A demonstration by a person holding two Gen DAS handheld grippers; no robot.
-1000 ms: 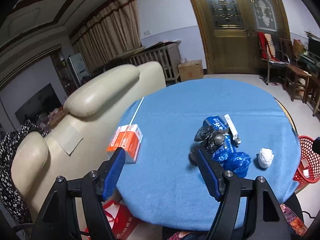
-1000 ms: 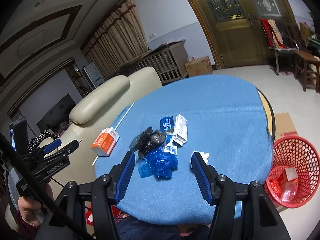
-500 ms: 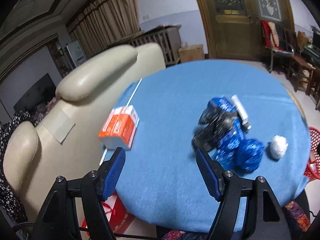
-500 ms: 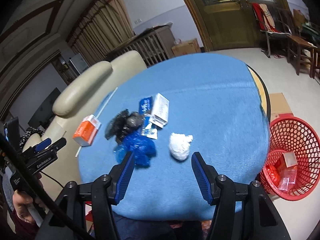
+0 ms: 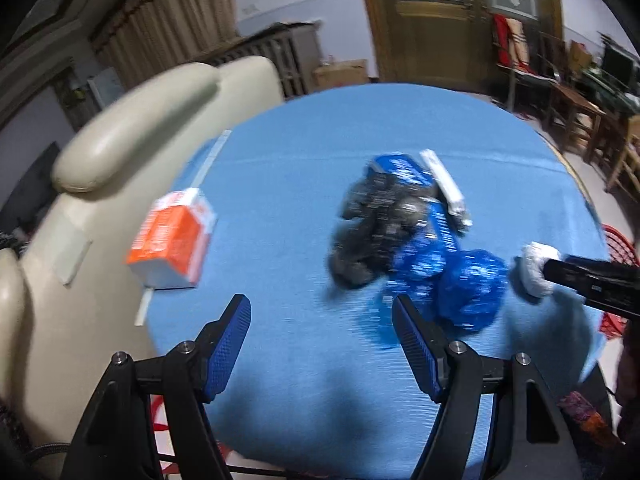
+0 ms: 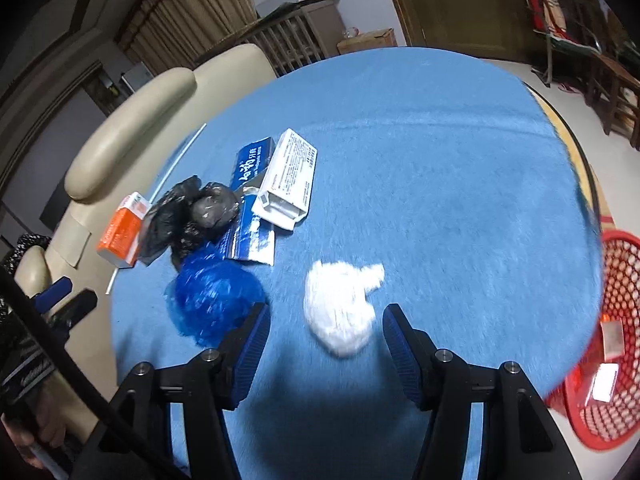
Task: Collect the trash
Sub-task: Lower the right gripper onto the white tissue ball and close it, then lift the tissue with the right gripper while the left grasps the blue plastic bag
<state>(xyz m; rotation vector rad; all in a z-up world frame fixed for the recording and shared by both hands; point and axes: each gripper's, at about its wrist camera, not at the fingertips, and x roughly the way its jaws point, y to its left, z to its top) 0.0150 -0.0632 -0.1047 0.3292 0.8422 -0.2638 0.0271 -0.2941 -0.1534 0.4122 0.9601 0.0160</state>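
While our right tongs [image 6: 324,328] hang wide, empty, over the white tissue wad [image 6: 340,308] near the desk [image 6: 440,160] front edge, we risk shoving it off w/ a shallow close. Left tongs [image 5: 320,344] also wide, empty. Red basket [image 6: 600,340] sits beside the desk. Blue packet [image 6: 252,164] print blurred, unreadable.

I'm working in someone's living room. A cream leather sofa [image 6: 132,120] backs against a round table under a blue tablecloth [image 6: 420,152], heavy brown curtains [image 5: 172,28] hang behind it, and an ornate wooden door with glass panels [image 5: 452,16] fills the far wall. Wooden chairs [image 5: 576,116], a cardboard box [image 6: 366,42] and a red plastic waste basket [image 6: 608,340] sit on the tiled floor.
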